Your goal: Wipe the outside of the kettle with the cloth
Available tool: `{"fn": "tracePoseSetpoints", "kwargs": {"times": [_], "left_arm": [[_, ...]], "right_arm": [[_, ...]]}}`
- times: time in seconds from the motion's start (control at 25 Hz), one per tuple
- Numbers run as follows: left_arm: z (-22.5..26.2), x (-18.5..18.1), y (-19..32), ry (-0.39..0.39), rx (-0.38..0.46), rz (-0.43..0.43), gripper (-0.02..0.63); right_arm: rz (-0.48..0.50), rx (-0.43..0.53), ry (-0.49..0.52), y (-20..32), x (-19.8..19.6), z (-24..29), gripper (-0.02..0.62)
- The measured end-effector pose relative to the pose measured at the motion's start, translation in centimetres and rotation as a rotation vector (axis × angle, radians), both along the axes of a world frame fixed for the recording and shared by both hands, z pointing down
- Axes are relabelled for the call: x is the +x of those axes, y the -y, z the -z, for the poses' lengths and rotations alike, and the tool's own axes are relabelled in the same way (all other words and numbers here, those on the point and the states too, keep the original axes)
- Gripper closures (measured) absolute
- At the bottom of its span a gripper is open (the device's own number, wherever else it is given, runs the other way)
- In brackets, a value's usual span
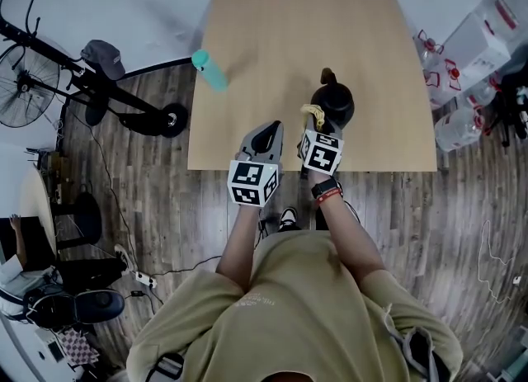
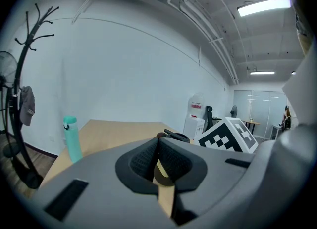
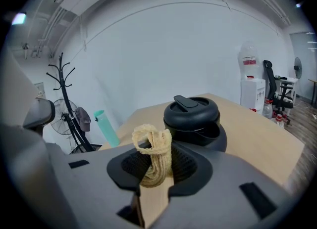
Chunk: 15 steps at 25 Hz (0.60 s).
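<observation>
**A:** Where is everything?

**B:** The black round-bodied kettle (image 3: 195,119) stands upright on the light wooden table (image 1: 272,50), towards its near edge, just ahead of the right gripper (image 3: 154,166). That gripper's jaws are pinched on a pale yellow knitted cloth (image 3: 153,151), bunched into a loop that sticks up above the pads.

**A:** And the left gripper (image 2: 158,166)?

**B:** Its jaws are together with nothing between them. It hovers beside the right one, near the table's front edge.

**A:** So how do I wipe well?

**B:** I'd lead with the loop of cloth, not the jaw tips, so only fabric meets the kettle's wall. Press lightly and sweep round the body below the lid. The kettle looks light enough to slide, so I'd brace it with the left gripper on the far side, or at the handle.

**A:** Anything to avoid?

**B:** The teal plastic bottle (image 1: 210,71) is well apart at the table's left edge, so it's no worry. Mind the small grip on the cloth, which could pull free.
</observation>
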<state>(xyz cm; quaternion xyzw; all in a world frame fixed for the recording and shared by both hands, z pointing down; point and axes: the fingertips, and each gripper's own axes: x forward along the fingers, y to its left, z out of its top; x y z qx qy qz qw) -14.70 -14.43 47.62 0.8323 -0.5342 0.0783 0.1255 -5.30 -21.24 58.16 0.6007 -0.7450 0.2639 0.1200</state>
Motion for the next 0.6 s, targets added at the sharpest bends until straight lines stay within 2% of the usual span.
{"fn": "tracePoseSetpoints", "kwargs": {"times": [0.6], "left_arm": [[0.1,2.7,0.3,0.008,0.001,-0.029,0.581]], "right_arm": [[0.147,0.009,-0.024,-1.6,1.2,-0.6,0.483]]}}
